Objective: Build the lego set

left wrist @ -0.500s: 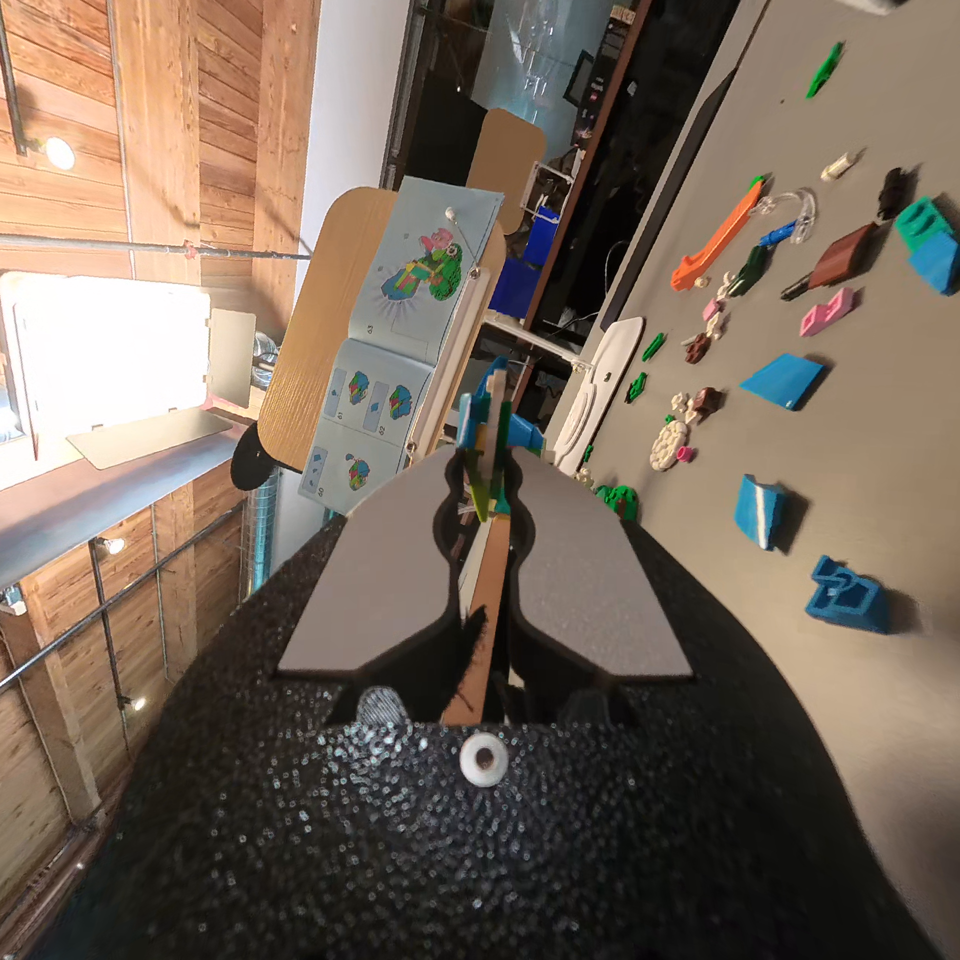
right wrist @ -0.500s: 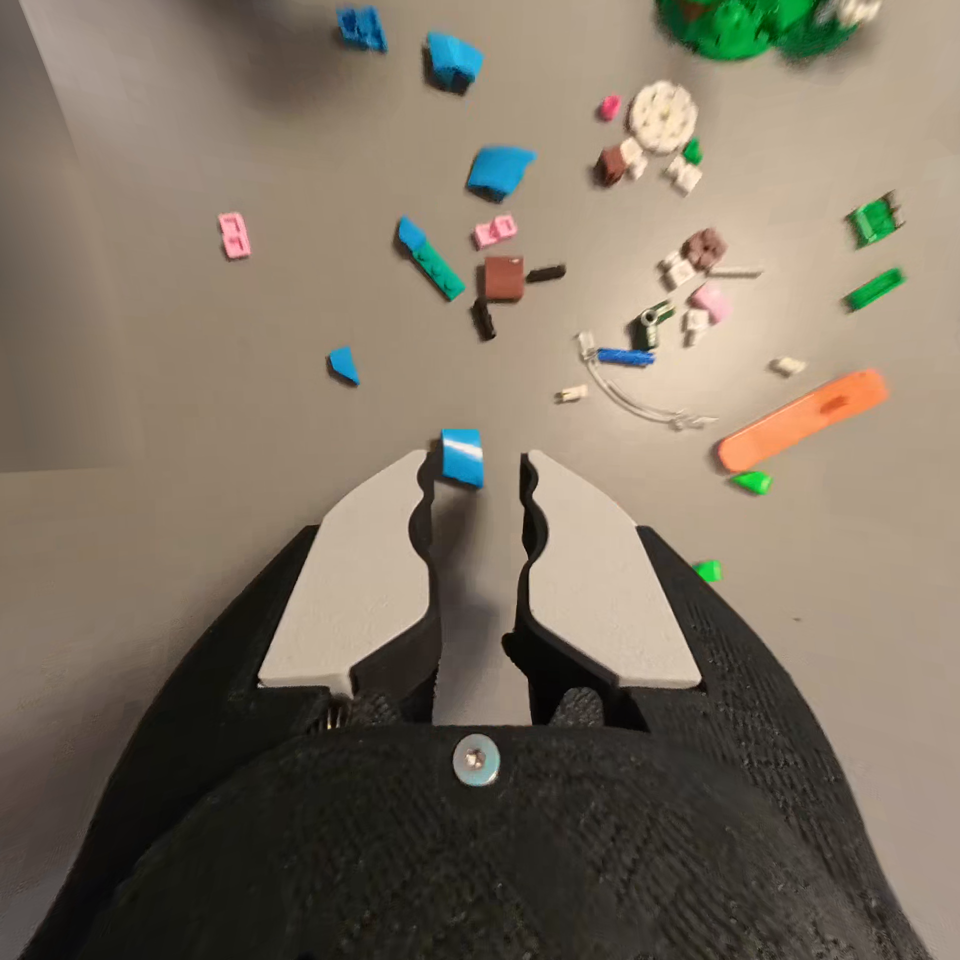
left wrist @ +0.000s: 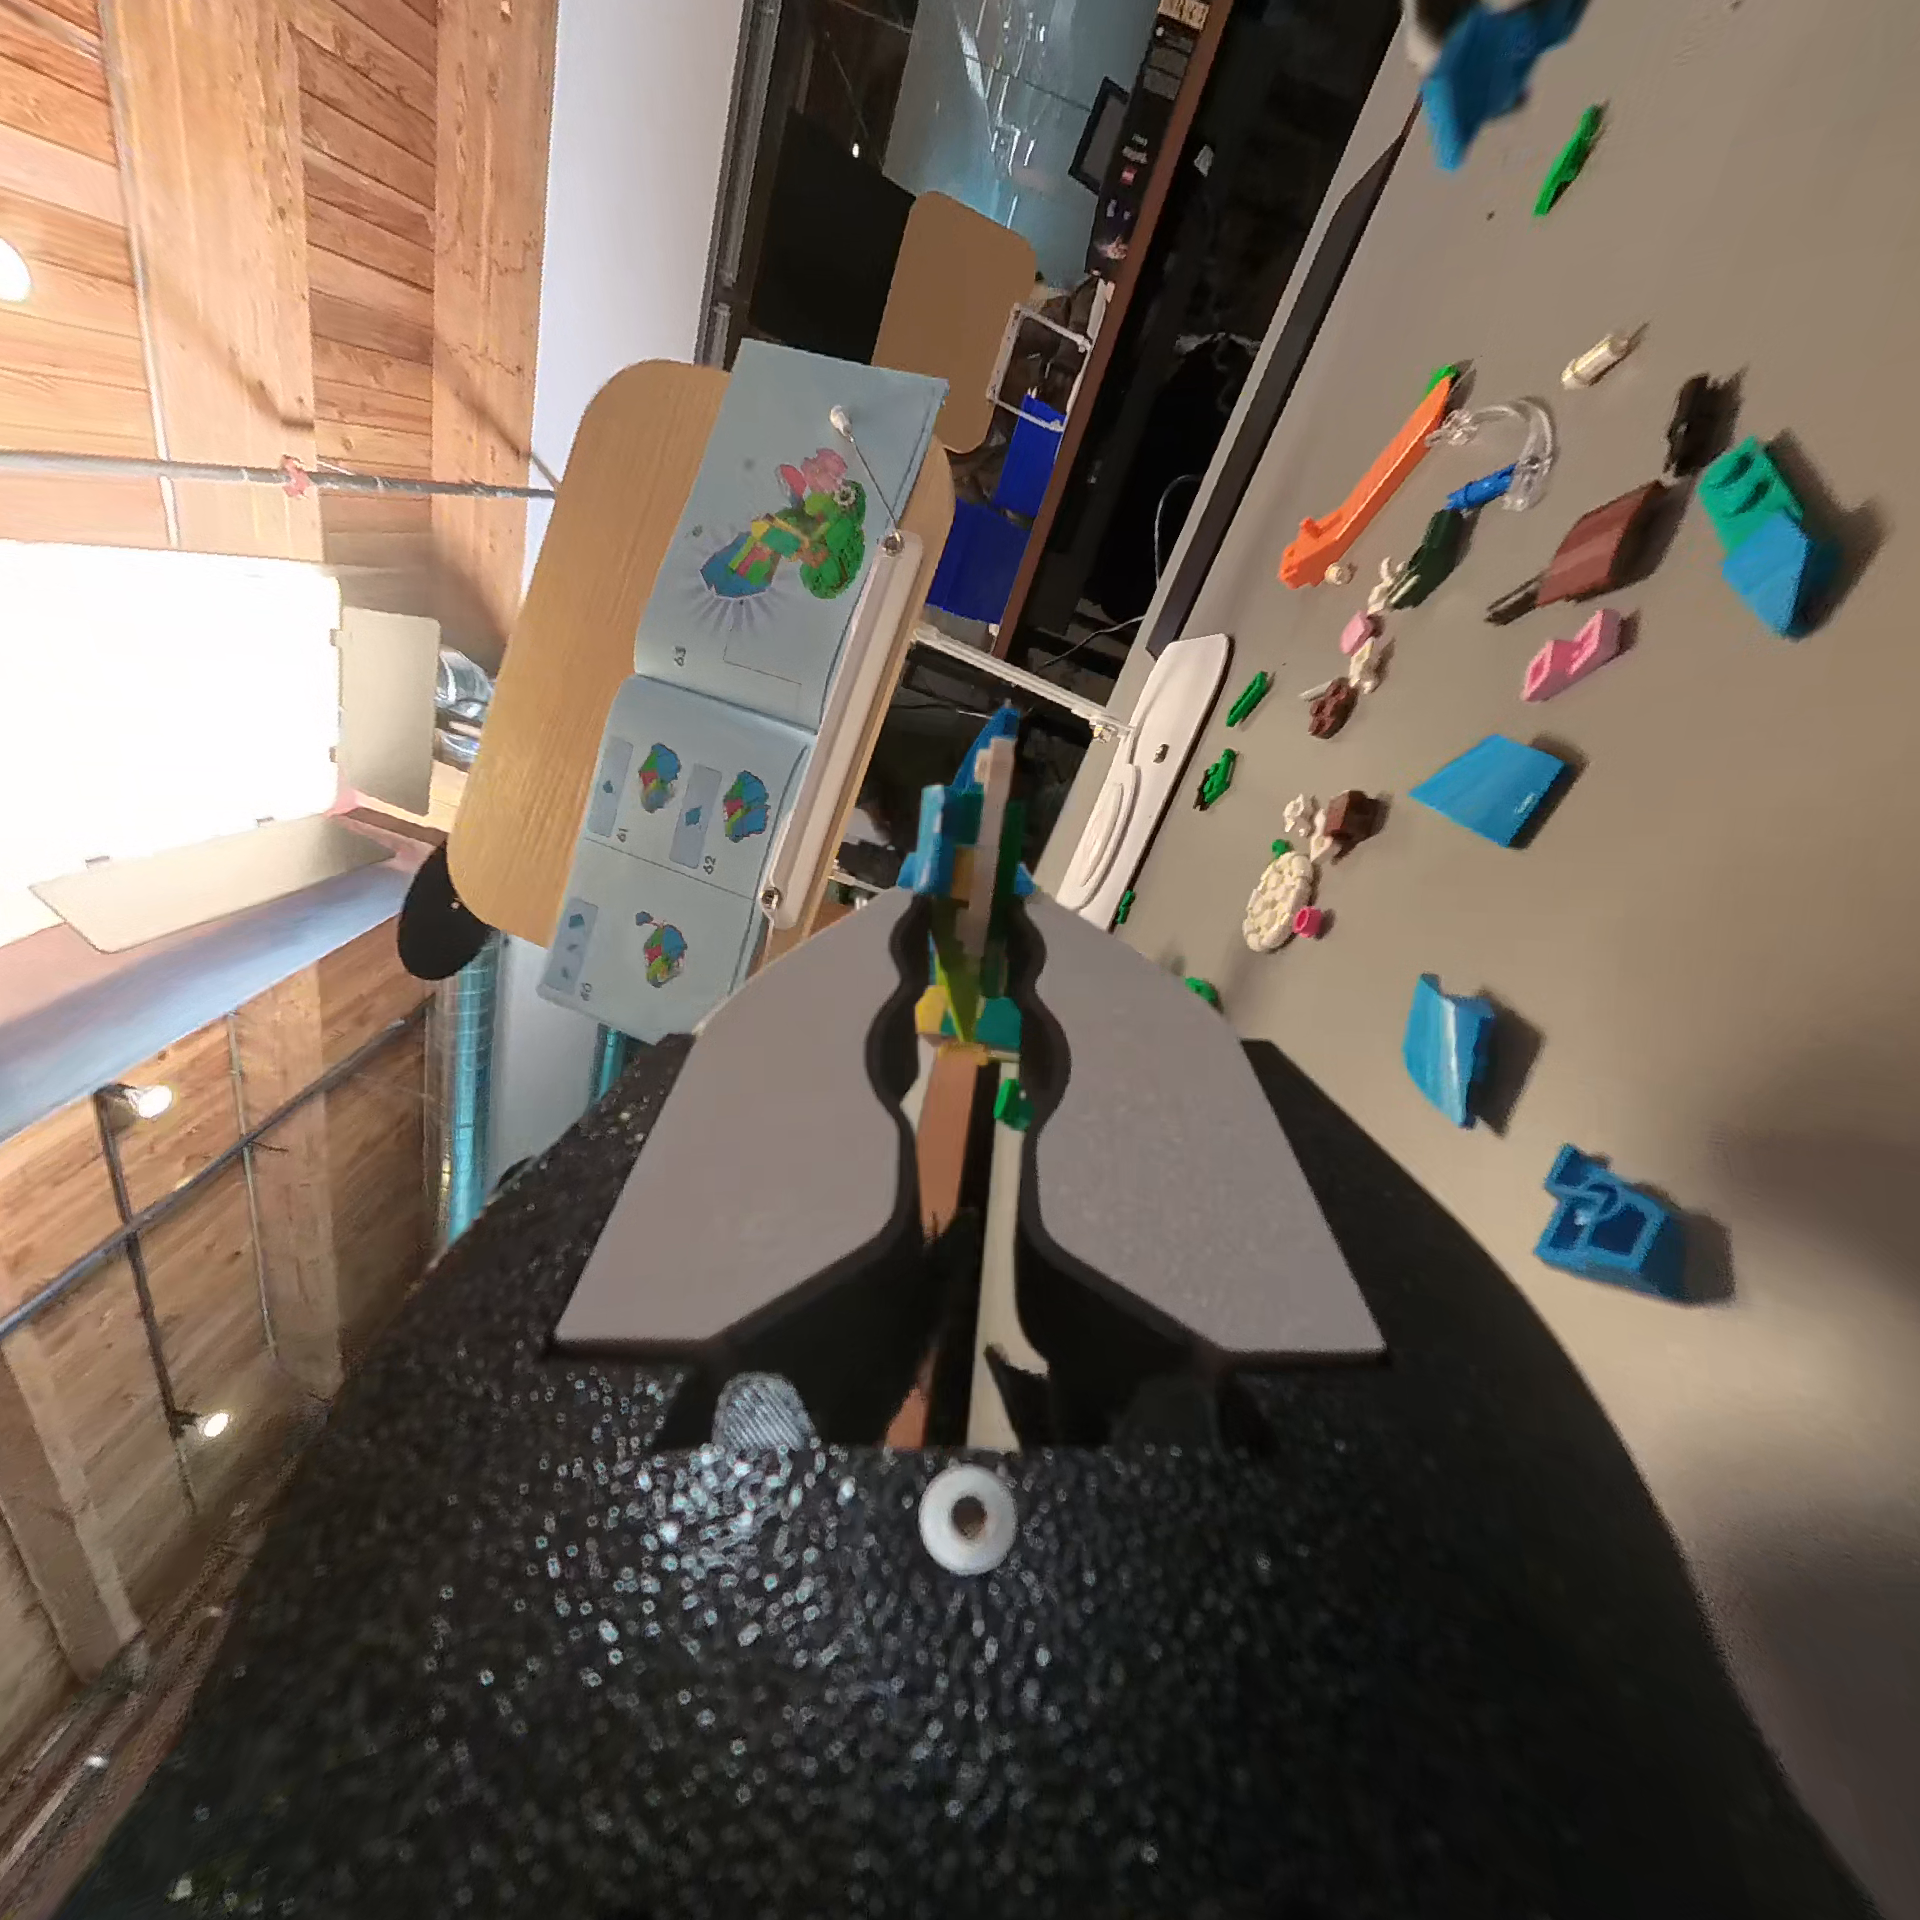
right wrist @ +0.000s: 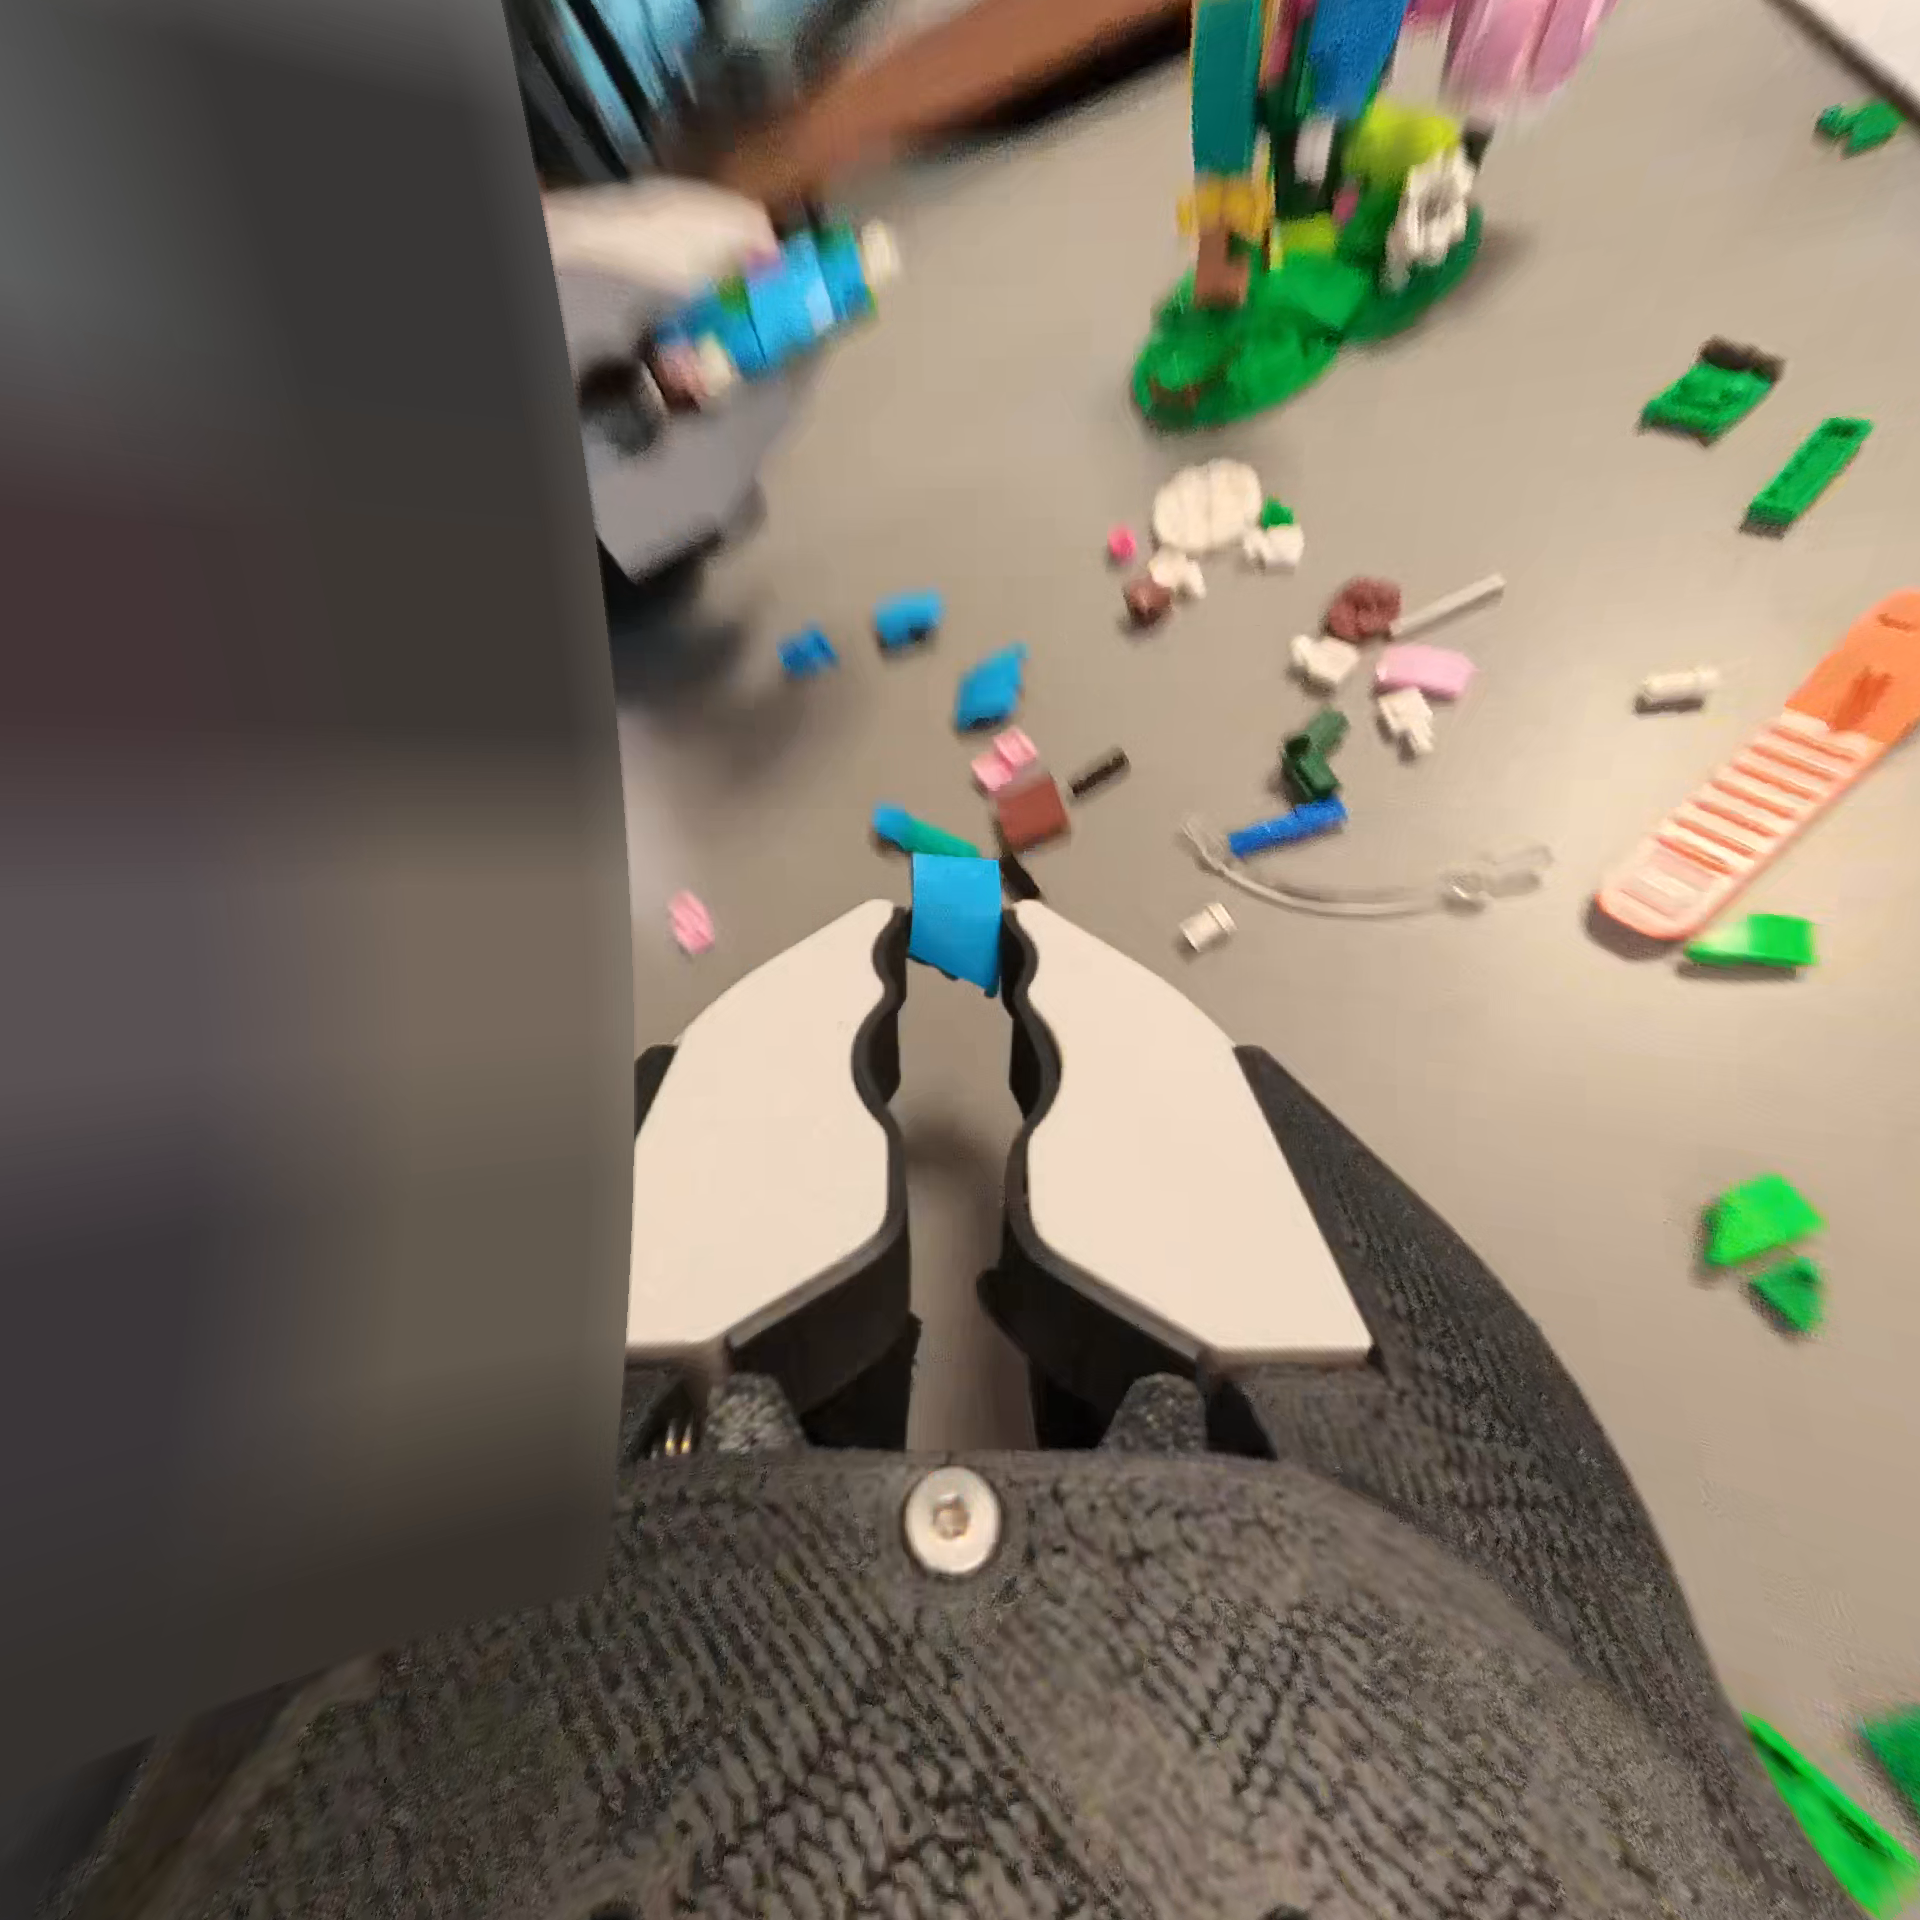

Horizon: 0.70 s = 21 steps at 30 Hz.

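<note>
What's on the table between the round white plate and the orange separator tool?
Right wrist view: between the round white plate and the orange separator tool lie small loose pieces, among them a brown piece, a pink piece and white bits.

Your right tongs [right wrist: 954, 914] grip a small brick [right wrist: 954, 923] at their tips, above the desk [right wrist: 1403, 1091]. Loose bricks lie scattered ahead of them. To their right lies the brick separator [right wrist: 1756, 779], with a curved clear piece [right wrist: 1361, 888] between it and the tongs. Farther back and to the right stands the model on its base [right wrist: 1299, 312]. Your left tongs [left wrist: 966, 914] pinch a small assembly [left wrist: 971, 883]. Behind it the instruction booklet [left wrist: 727, 707] leans open on a stand, off the desk's far edge.
</note>
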Each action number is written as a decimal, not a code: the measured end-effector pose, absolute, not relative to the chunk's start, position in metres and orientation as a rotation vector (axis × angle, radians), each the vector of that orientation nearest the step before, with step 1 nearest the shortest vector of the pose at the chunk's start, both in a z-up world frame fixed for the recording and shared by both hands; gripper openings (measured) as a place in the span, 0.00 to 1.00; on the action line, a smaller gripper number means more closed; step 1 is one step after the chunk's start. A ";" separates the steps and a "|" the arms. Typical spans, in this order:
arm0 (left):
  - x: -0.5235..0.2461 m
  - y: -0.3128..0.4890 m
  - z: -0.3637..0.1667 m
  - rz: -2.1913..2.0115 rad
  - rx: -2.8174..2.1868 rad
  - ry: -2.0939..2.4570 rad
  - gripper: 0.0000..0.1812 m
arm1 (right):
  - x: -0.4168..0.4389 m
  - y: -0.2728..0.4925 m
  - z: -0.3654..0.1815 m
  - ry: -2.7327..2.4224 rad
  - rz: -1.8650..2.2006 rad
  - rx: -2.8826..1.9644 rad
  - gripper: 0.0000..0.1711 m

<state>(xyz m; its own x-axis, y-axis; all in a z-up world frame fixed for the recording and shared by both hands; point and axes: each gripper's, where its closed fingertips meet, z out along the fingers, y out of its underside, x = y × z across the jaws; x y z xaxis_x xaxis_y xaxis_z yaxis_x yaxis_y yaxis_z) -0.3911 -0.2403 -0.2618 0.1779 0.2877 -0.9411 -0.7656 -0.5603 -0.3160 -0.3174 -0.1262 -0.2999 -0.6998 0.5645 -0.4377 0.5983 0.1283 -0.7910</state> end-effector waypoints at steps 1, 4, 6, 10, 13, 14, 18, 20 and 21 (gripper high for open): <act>-0.391 -0.239 -0.261 1.511 -1.594 0.447 0.08 | -0.319 -0.128 -0.292 2.252 -1.729 1.209 0.09; -0.387 -0.234 -0.258 1.448 -1.596 0.384 0.08 | -0.325 -0.139 -0.278 2.213 -1.828 1.183 0.09; -0.384 -0.231 -0.255 1.459 -1.579 0.381 0.08 | -0.330 -0.152 -0.267 2.320 -1.885 1.138 0.09; -0.375 -0.226 -0.251 1.494 -1.529 0.433 0.08 | -0.333 -0.189 -0.241 2.714 -1.943 0.887 0.09; -0.372 -0.223 -0.255 1.475 -1.545 0.452 0.07 | -0.335 -0.206 -0.234 2.968 -1.877 0.719 0.09; -0.372 -0.223 -0.255 1.468 -1.551 0.454 0.07 | -0.335 -0.210 -0.236 3.019 -1.830 0.681 0.09; -0.371 -0.221 -0.260 1.470 -1.576 0.479 0.08 | -0.336 -0.213 -0.251 3.133 -1.634 0.626 0.09; -0.370 -0.220 -0.261 1.489 -1.581 0.499 0.07 | -0.334 -0.214 -0.256 3.135 -1.575 0.629 0.09; -0.370 -0.219 -0.261 1.501 -1.580 0.508 0.07 | -0.335 -0.214 -0.258 3.151 -1.548 0.633 0.09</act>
<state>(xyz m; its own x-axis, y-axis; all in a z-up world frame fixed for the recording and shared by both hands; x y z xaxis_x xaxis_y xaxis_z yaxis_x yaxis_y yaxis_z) -0.3701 -0.2195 -0.2613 0.1883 0.2675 -0.9450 -0.7864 -0.5354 -0.3082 -0.3351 -0.2137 -0.2583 -0.8508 0.4784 0.2173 0.1204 0.5800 -0.8057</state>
